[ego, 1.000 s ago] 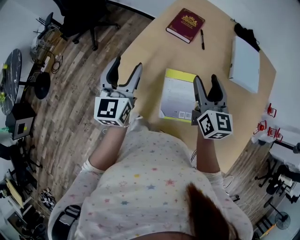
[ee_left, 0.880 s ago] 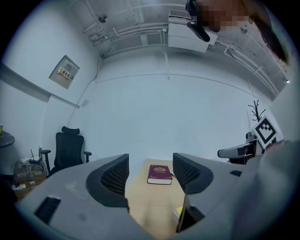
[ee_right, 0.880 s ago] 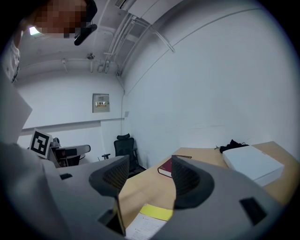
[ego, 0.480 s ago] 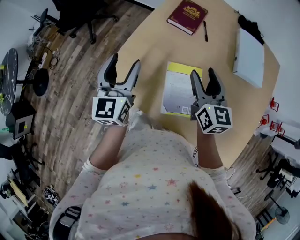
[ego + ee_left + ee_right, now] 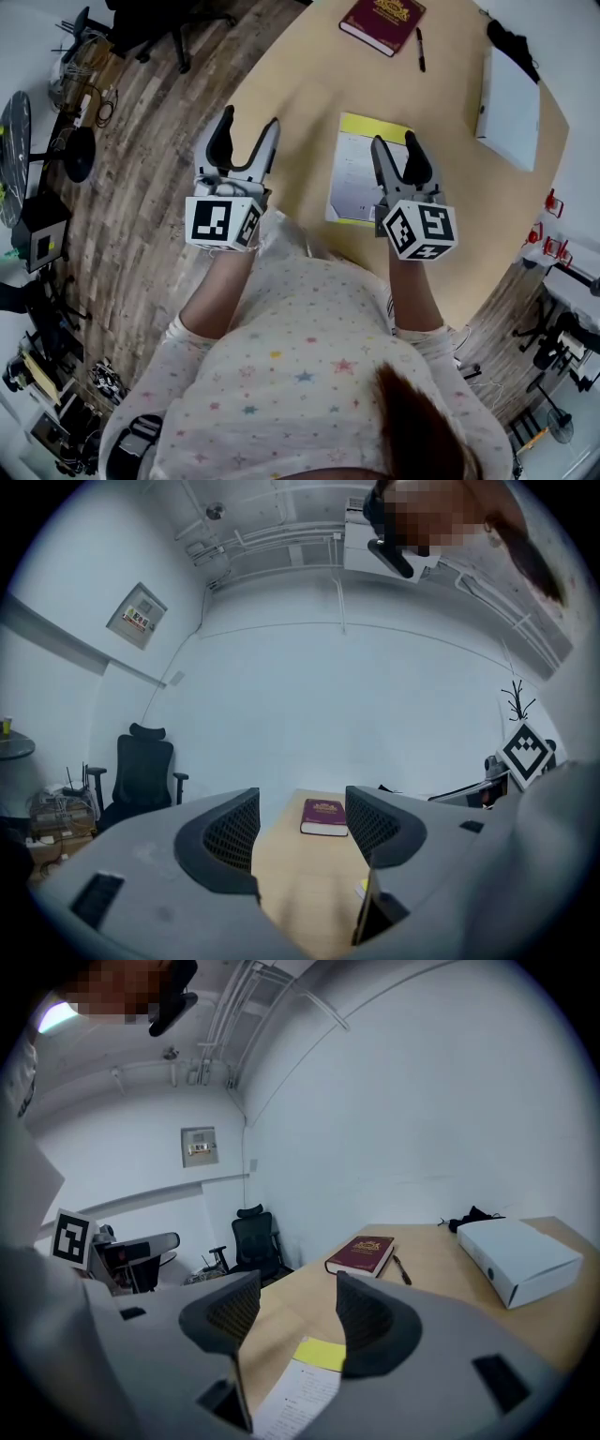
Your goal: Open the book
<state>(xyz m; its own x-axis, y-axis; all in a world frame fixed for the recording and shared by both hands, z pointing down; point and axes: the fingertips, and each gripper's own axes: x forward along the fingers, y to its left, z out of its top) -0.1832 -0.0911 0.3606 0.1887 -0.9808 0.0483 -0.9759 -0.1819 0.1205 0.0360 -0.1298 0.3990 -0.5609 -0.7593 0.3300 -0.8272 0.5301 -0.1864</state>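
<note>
Tan bench being flanked at left by wood-plank floor; black office chair being seen beyond.
Maroon book lying closed at bench's far end, pen just beside, white box to the right.
Yellow-edged booklet, possibly a second book, lying near front edge.
Left gripper being held over bench's left edge, jaws wide, empty.
Right gripper being held over booklet, jaws apart, empty.

The white top bears pastel stars; the left tool and right tool are grey with black-and-white marker cubes.
</note>
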